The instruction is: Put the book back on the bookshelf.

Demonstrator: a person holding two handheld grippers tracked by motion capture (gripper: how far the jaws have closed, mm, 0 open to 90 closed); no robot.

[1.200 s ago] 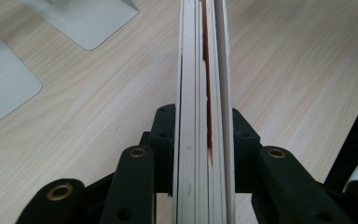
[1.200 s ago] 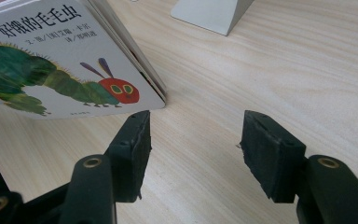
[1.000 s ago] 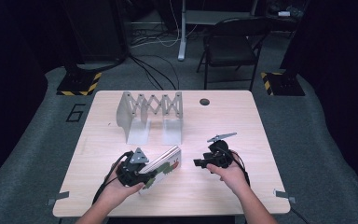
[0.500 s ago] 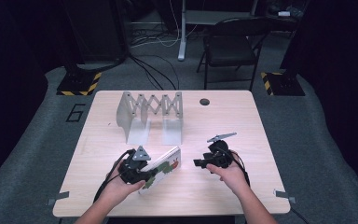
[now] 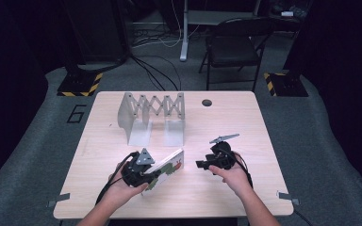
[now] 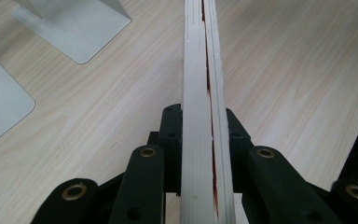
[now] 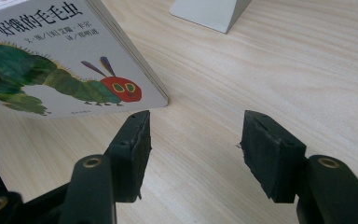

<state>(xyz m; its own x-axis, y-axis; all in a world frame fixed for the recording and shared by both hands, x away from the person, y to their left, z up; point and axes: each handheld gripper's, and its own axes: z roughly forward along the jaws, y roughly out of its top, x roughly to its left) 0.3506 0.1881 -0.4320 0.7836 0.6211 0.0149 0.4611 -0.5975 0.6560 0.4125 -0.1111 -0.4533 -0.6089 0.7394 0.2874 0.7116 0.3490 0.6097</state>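
Observation:
A picture book [image 5: 170, 165] with a green caterpillar on its white cover [image 7: 65, 60] stands tilted on edge on the table. My left gripper [image 5: 153, 176] is shut on it. In the left gripper view the book's page edge [image 6: 200, 70] runs straight up between the black pads, which press on both covers; these jaws have just been closing on it. My right gripper [image 5: 201, 164] rests on the table to the right of the book, pointing at it. Its jaws [image 7: 196, 140] stand open with only bare wood between them, just short of the book's lower corner.
A white expanding metal rack [image 5: 151, 110] stands at the back of the light wooden table [image 5: 245, 136], its base plates [image 6: 74, 23] just beyond the book. A dark round grommet [image 5: 207, 102] sits near the far edge. A folding chair [image 5: 235, 47] stands behind the table.

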